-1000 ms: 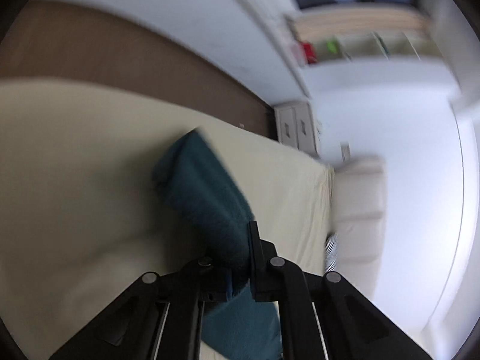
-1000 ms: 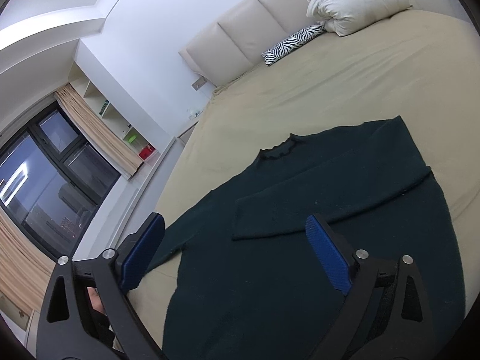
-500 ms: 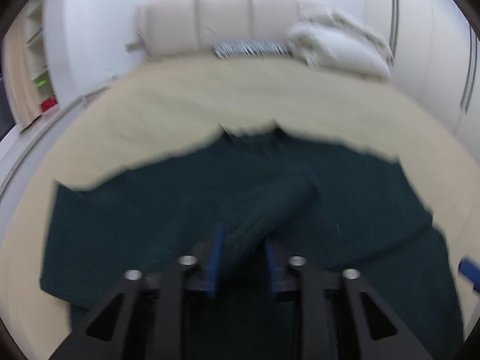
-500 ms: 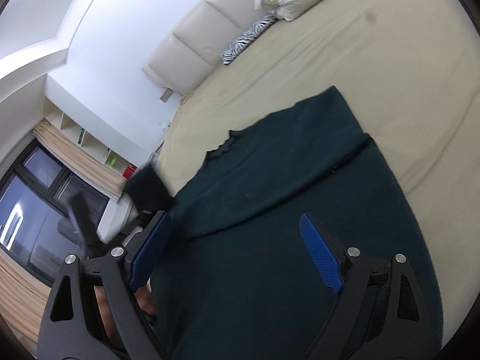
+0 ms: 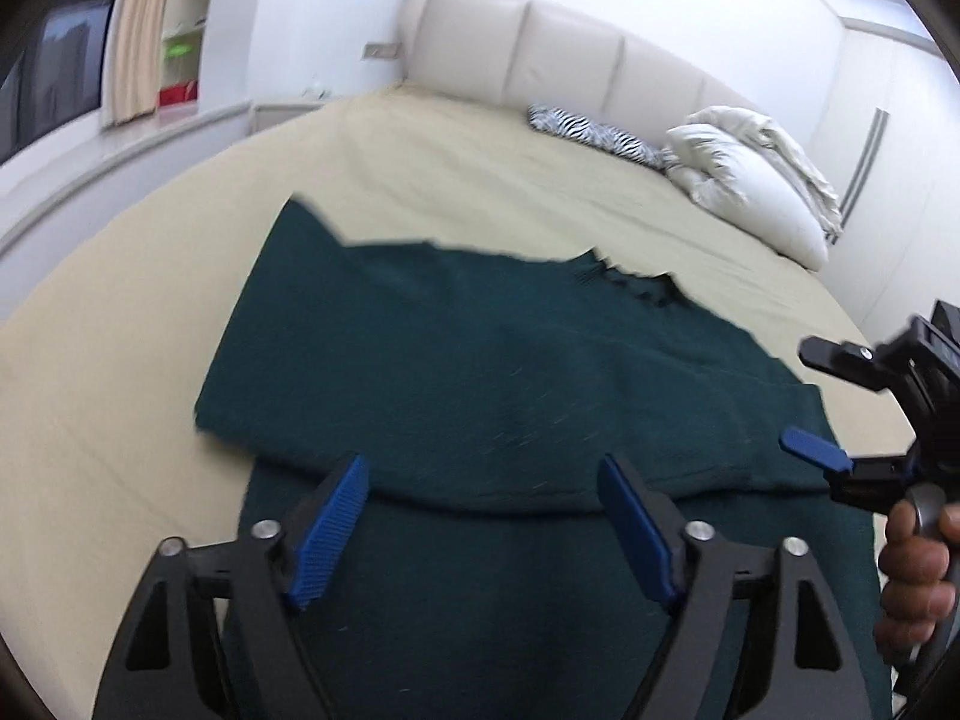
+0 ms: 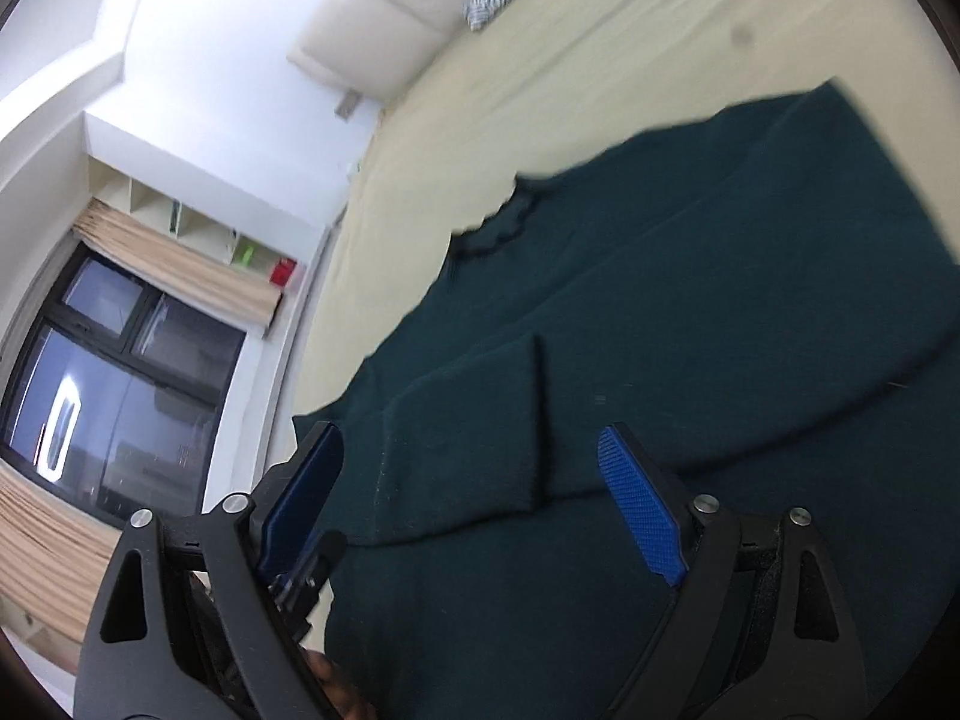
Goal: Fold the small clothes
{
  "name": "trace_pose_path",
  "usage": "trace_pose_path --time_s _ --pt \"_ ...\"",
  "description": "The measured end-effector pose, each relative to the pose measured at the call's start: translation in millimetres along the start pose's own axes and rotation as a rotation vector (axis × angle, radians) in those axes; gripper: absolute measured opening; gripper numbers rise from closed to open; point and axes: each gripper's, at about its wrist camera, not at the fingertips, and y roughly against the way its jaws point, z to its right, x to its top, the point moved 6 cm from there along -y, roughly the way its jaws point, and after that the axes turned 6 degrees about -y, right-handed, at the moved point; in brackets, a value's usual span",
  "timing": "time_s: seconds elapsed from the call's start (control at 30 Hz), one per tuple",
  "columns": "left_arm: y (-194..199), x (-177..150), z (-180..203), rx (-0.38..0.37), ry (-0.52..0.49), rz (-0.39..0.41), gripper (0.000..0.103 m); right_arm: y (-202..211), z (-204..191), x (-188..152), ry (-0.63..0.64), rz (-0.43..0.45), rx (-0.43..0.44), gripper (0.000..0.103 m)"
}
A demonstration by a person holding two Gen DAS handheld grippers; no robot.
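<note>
Dark green sweater (image 5: pixel 510 372) lies flat on the bed (image 5: pixel 120 360), collar (image 5: pixel 630 285) toward the headboard (image 5: pixel 570 72), both sleeves folded crosswise over the chest. Left claw (image 5: pixel 483 531) and right claw (image 6: pixel 474 504) hover wide open above the lower half, gripping nothing.

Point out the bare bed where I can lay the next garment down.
Bare sheet lies between the sweater and the headboard, and along the sweater's left side toward the window. It is crowded at the right head corner: zebra cushion and pillows. Both claws hang open over the sweater.
</note>
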Motion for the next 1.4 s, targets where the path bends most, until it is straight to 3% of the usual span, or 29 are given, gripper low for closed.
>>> trace_pose_path --time_s 0.07,0.13,0.2,0.27,0.33,0.43,0.6,0.73,0.9,1.03,1.17,1.3,1.4 --pt "-4.4 -11.3 -13.4 -0.02 0.048 -0.002 0.072 -31.0 1.6 3.5 -0.013 -0.075 -0.048 0.076" --pt "-4.2 -17.3 -17.1 -0.043 0.077 0.013 0.071 -50.6 8.4 4.0 -0.011 -0.115 -0.138 0.065" --pt "-6.7 -17.3 -13.2 -0.031 0.063 0.013 0.071 -58.2 6.8 5.1 -0.003 -0.111 -0.147 0.065" --pt "-7.5 -19.1 -12.0 -0.021 0.05 0.013 0.071 -62.0 0.7 4.1 0.024 -0.123 -0.147 0.057" --pt "-8.1 -18.3 -12.7 -0.028 0.057 0.017 0.071 -64.9 -2.2 0.9 0.061 -0.136 -0.182 0.029" --pt "-7.3 -17.8 -15.1 -0.041 0.069 0.019 0.071 -59.5 -8.7 2.8 0.129 -0.122 -0.22 0.01" --pt "3.5 -12.9 -23.2 -0.086 0.146 0.026 0.071 -31.0 -13.4 23.8 0.165 -0.044 -0.236 0.007" --pt "24.5 -9.9 -44.2 -0.111 0.23 0.054 0.069 -13.4 4.5 43.3 0.18 -0.007 -0.288 0.007" --pt "43.9 10.2 -74.9 -0.114 0.29 0.087 0.044 -0.4 39.4 58.4 0.16 0.002 -0.334 0.007" --pt "44.5 40.7 -85.4 -0.143 0.308 0.107 0.036 -1.1 51.7 58.2 0.167 0.003 -0.333 0.007" --pt "20.3 75.6 -69.7 -0.214 0.267 0.074 0.029 -1.3 53.2 58.2 0.187 0.014 -0.341 0.007" --pt "-20.5 84.8 -52.9 -0.253 0.246 -0.019 0.017 2.2 48.2 59.0 0.185 0.031 -0.347 0.007" --pt "-58.1 73.0 -50.0 -0.196 0.207 -0.105 0.017 -1.1 50.6 61.6 0.173 0.025 -0.35 0.007"
